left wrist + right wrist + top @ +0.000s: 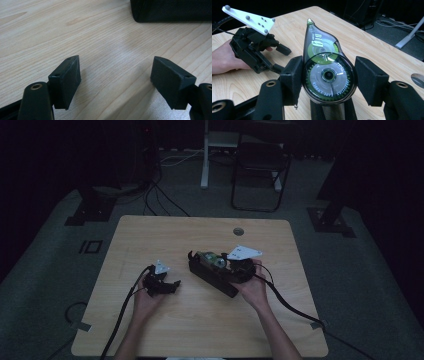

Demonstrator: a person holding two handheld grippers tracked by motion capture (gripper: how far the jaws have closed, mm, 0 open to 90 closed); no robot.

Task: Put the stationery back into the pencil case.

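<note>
- Correction tape dispenser [214, 259] lay on the black case [212, 275] just ahead of the right gripper [239, 266]; the left gripper [172, 286] rested apart on the table [150, 235].
- Left gripper view: jaws stood parted on nothing, the case's corner [172, 11] beyond.
- Right gripper view: the dispenser [325, 67] sat between jaws; one pad [293, 77] touched it, the other stood just clear.

Dim lab or recording room: lone wood-grain surface [150, 235] on grey carpet [45, 265], black stand feet [85, 212] at far left and far right (rig supports, probably), loose cables [160, 195] on the floor, a folding chair [260, 170] beyond the far edge.
</note>
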